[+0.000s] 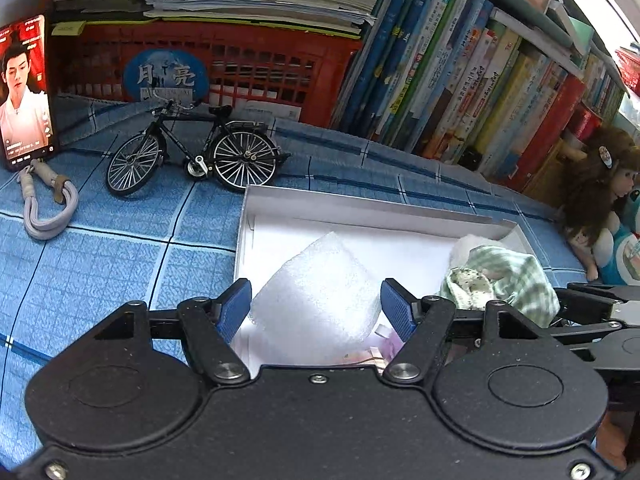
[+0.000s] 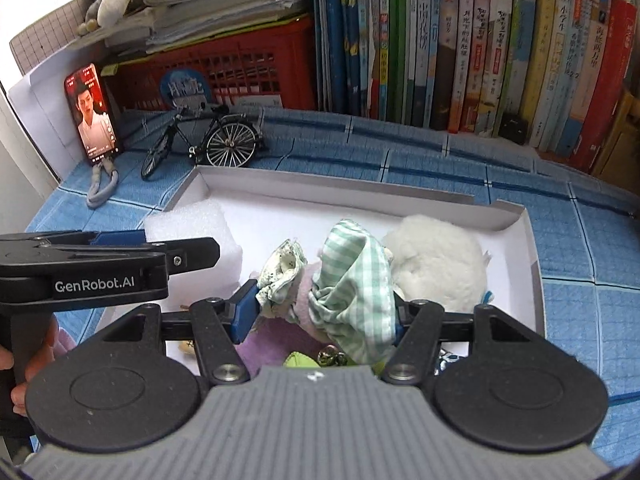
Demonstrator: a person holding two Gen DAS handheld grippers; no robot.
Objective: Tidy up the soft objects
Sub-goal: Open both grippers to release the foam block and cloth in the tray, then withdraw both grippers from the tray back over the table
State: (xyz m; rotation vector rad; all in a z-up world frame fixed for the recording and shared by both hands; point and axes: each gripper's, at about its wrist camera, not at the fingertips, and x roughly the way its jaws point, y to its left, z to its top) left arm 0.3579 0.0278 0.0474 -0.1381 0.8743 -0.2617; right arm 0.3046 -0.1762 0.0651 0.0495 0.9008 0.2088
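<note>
foam block (image 1: 316,292): sitting in the left part of the white box (image 1: 360,204), right between my left gripper (image 1: 316,308) fingers. They're spread around it; I can't tell if the pads actually press it.

green checked cloth (image 2: 352,292): bunched up mid-box, with a floral scrap (image 2: 282,276) beside it. My right gripper (image 2: 320,312) fingers flank that bundle, half spread; can't tell if it's a real pinch.

white fluffy thing (image 2: 436,264): further right in the box, touching the cloth.

how I'd do it: squeeze slowly, since both things squash, and lift straight up so nothing drags.

around: blue checked bed sheet (image 1: 120,260), toy bicycle (image 1: 196,156), phone (image 1: 26,92), books (image 2: 480,48) behind.
</note>
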